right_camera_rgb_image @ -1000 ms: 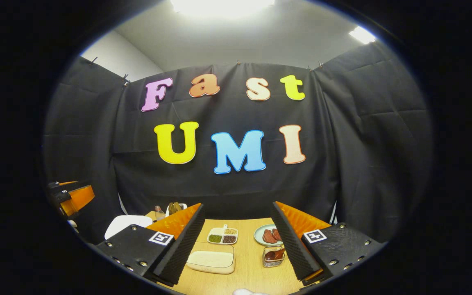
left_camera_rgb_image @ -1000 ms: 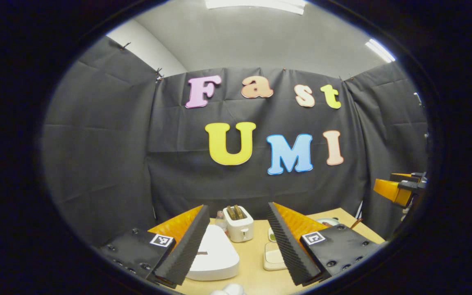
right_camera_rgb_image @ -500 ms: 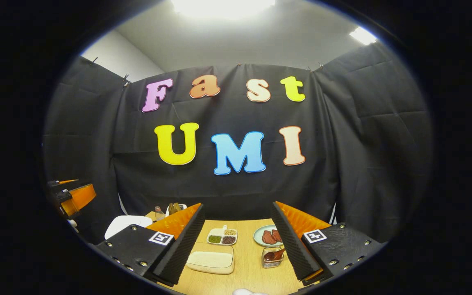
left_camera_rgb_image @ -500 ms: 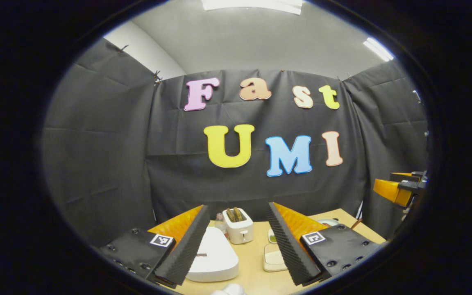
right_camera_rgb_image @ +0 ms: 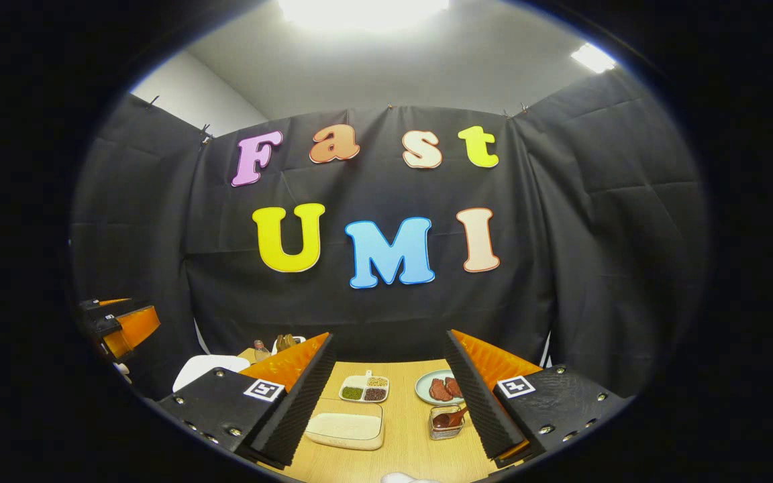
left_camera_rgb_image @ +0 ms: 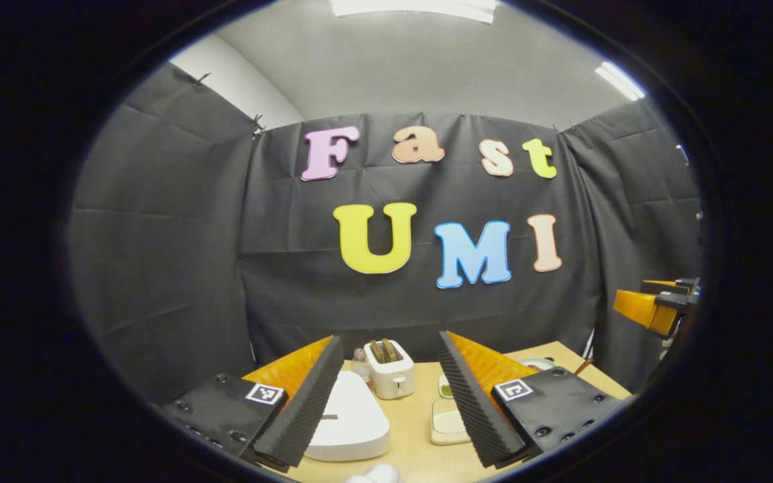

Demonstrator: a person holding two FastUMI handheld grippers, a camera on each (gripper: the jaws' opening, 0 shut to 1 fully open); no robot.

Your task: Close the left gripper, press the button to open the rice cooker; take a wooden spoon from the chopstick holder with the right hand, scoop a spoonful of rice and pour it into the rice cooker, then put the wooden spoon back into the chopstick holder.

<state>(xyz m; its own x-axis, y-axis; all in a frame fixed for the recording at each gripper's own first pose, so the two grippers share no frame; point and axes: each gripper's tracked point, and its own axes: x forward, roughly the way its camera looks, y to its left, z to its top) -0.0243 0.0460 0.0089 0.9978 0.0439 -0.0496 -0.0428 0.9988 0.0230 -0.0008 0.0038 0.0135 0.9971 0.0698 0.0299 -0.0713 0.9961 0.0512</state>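
The white rice cooker [left_camera_rgb_image: 349, 419] sits with its lid down on the wooden table [left_camera_rgb_image: 413, 443], just below my left gripper [left_camera_rgb_image: 390, 345], which hangs open above it. My right gripper [right_camera_rgb_image: 390, 342] also stands open and holds nothing. Below it lies a tray of white rice [right_camera_rgb_image: 346, 428]. To its right a small wire chopstick holder [right_camera_rgb_image: 445, 422] carries the wooden spoon [right_camera_rgb_image: 450, 417]. The rice cooker [right_camera_rgb_image: 202, 369] and the left gripper [right_camera_rgb_image: 118, 325] show at the left of the right gripper view. The right gripper [left_camera_rgb_image: 655, 308] hovers at the right edge of the left gripper view.
A white toaster [left_camera_rgb_image: 390, 376] with bread and a small bottle [left_camera_rgb_image: 359, 362] stand behind the rice cooker. A divided dish of beans [right_camera_rgb_image: 364, 388] and a plate of meat [right_camera_rgb_image: 439, 387] lie toward the back of the table. Black cloth walls close in the booth.
Both grippers hover almost still and stay open. The right gripper view has tipped up very slightly.
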